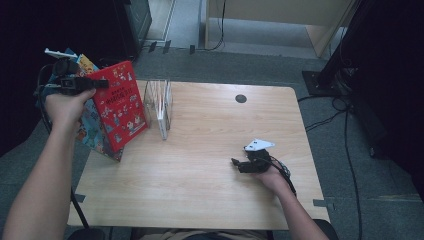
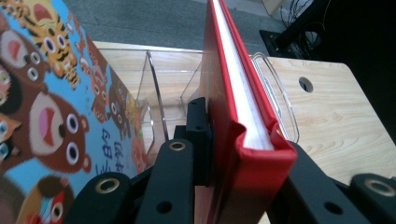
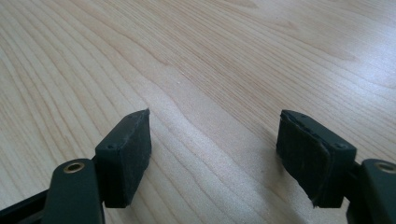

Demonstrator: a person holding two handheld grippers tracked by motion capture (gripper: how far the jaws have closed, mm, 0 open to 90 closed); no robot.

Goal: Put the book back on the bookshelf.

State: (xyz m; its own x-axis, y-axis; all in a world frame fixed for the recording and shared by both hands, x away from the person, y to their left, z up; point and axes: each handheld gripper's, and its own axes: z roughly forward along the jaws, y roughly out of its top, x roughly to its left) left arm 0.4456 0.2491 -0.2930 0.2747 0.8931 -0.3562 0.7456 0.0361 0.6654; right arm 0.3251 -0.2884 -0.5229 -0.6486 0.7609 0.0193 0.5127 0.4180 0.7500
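Two books stand at the left edge of the wooden table (image 1: 200, 170). One is the red book (image 1: 120, 102), and the left gripper (image 1: 95, 84) holds it by its top corner, with the black jaws pressed on both sides of the cover. In the left gripper view, the red book (image 2: 243, 140) shows a bright red hard cover and white pages inside, seen from the edge. Its front has many small cartoon pictures and some writing, but the writing is too small to read. It leans back, tilted. Just behind it stands the blue picture book (image 2: 51, 116), with brown bears and striped tigers on it. Some big letters are on that cover too, but I cannot read them. A clear plastic rack (image 1: 159, 102) stands just to the right of the red book. The right gripper (image 1: 240, 164) rests low on the table, well apart from the books, with its jaws wide open and nothing between them.
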